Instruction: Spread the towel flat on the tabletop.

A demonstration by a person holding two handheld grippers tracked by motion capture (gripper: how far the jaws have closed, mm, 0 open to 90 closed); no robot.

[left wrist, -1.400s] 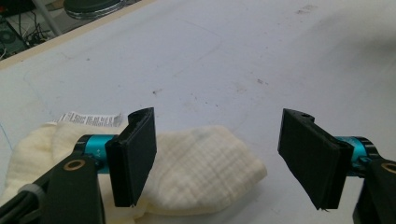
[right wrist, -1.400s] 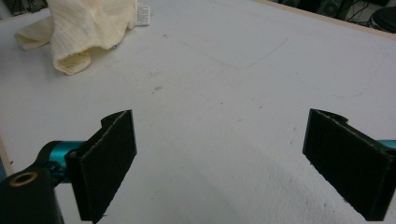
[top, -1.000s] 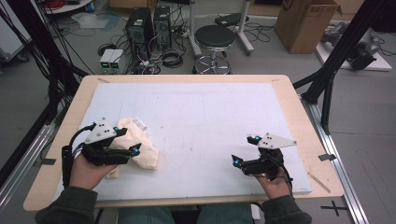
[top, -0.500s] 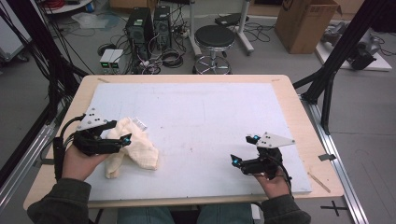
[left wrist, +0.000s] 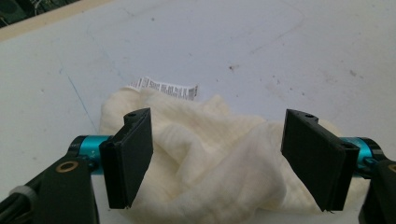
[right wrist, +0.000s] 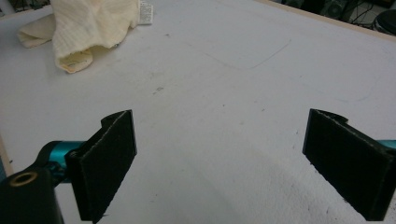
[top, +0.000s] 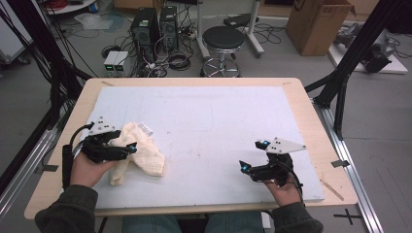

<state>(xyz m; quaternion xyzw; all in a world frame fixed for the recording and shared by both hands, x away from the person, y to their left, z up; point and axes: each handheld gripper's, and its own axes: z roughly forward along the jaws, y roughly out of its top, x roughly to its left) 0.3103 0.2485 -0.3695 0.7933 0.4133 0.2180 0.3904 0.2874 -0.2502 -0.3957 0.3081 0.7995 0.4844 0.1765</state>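
The left gripper (left wrist: 219, 161) hangs with its jaws spread wide over the crumpled cream cotton cloth (left wrist: 210, 158), which lies bunched between and beneath them on the white foam-covered table (top: 218, 121). Well off to its side, the right gripper (right wrist: 224, 163) rests low over bare surface, jaws likewise parted and holding nothing.

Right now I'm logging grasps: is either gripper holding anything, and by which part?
Nothing is held. The left gripper is open, its jaws straddling the cloth without closing; the right gripper is open over bare table.
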